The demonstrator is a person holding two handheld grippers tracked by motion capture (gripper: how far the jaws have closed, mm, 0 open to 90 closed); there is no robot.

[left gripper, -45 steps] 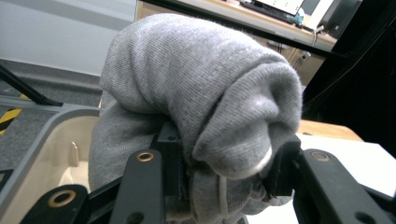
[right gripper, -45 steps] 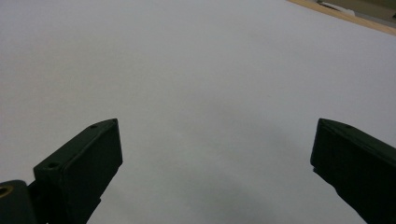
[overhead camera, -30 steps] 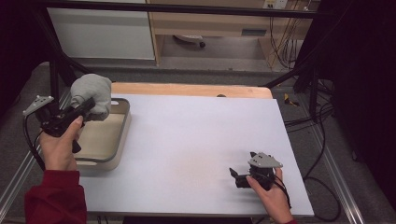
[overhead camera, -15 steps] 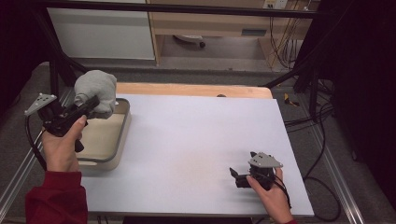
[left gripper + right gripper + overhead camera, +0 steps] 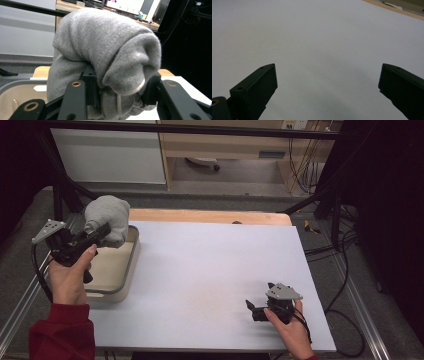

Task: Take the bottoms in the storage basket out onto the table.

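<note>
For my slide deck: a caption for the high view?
Left gripper lifts a rolled grey sock above the beige bin; right gripper rests open.

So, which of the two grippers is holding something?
The left gripper, raised above the beige tray: its jaws clamp a grey rolled cloth. The right gripper rests low on the white table, jaws apart, nothing between them.

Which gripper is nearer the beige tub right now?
Left. The left gripper hangs over the beige tub's far end, shut on a rolled grey sock. The right gripper rests open on the white tabletop, far across from it.
</note>
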